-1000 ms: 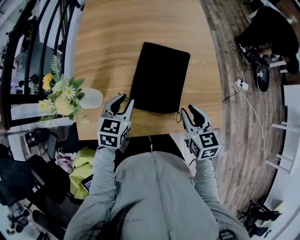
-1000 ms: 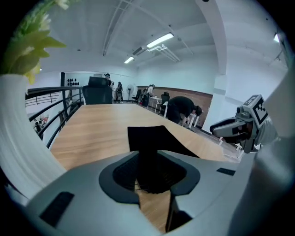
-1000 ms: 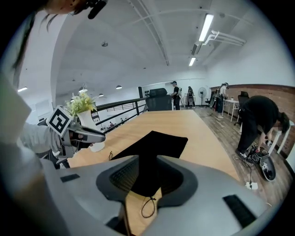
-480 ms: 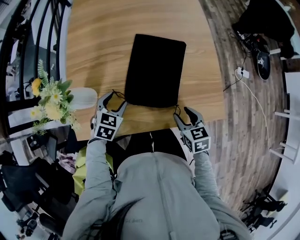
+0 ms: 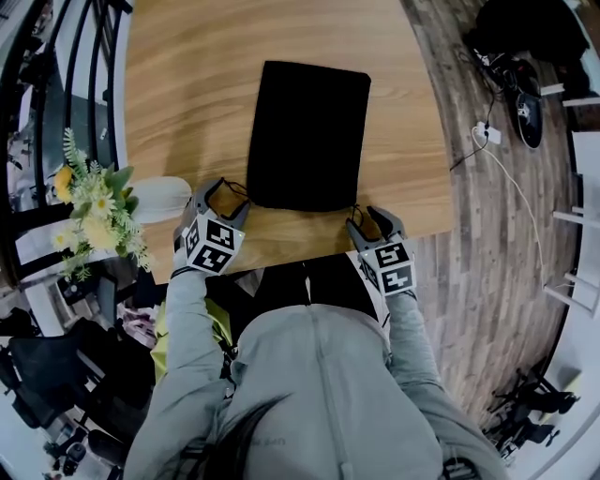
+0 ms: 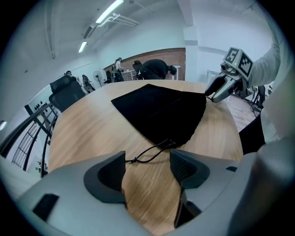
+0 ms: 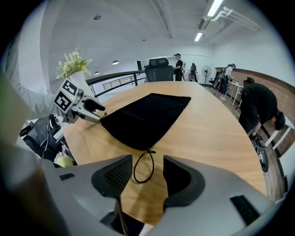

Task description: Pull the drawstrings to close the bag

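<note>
Between and just ahead of the two grippers: one flat, rectangular bag of matte black cloth (image 5: 309,136). It lies flat on the table with its gathered mouth edge toward the person. Contents, if any, cannot be made out.

Left gripper (image 5: 223,190): grey moulded plastic with dark ribbed pads and a marker cube behind. The jaws stand wide and have just been opening. The thin black left drawstring (image 6: 150,153), knotted at its free end, lies slack on the wood between the jaw tips, and neither pad presses it.

Right gripper (image 5: 372,217): same make. The jaws stand wide and have likewise just been opening. The thin black right drawstring (image 7: 144,168) runs from the bag's corner into a slack loop on the table between the pads, ungripped.

Surface: light wooden table (image 5: 187,75), smooth, with a straight grain and a curved edge. Both grippers are low over its near edge.

Outward of the left gripper, at the table's corner: a rounded white vase (image 5: 167,197) holding yellow and white flowers (image 5: 94,202) with green leaves.

Room: dark plank floor (image 5: 487,253) outward of the right gripper, with a white cable (image 5: 511,202) trailing across it. A black metal railing (image 5: 56,66) stands beyond the left gripper. White ceiling with strip lights (image 7: 216,7). The person holding the grippers wears a grey hooded top (image 5: 319,394).
</note>
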